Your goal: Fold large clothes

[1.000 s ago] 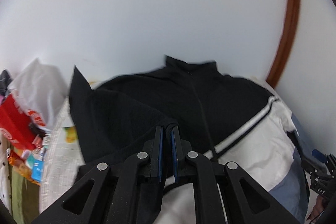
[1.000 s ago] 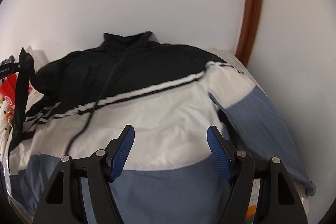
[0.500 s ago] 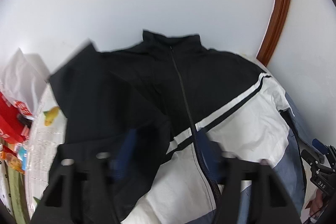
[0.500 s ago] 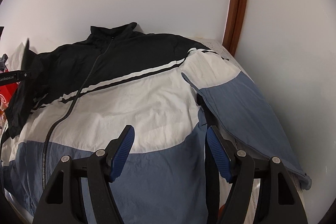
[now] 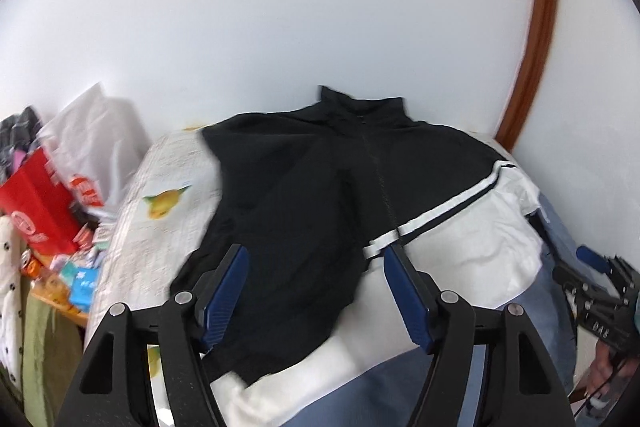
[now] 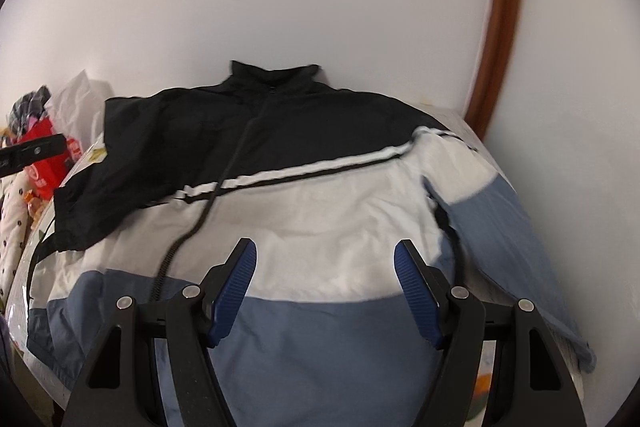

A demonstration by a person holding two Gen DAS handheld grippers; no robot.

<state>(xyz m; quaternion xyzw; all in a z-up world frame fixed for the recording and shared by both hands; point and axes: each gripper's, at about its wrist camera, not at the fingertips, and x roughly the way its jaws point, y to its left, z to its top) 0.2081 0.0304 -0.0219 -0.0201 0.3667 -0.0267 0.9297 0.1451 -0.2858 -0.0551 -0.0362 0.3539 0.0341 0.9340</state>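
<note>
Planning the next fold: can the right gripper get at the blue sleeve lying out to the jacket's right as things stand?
Probably yes. The right gripper has its jaws open and empty, and the blue sleeve lies flat and uncovered on the table just right of it. Nothing sits on the sleeve or between them.

Tricolour jacket point(image 6: 320, 219) – flat, left sleeve folded

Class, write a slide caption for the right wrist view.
Open right claw above a black, white and blue jacket spread flat.
</note>
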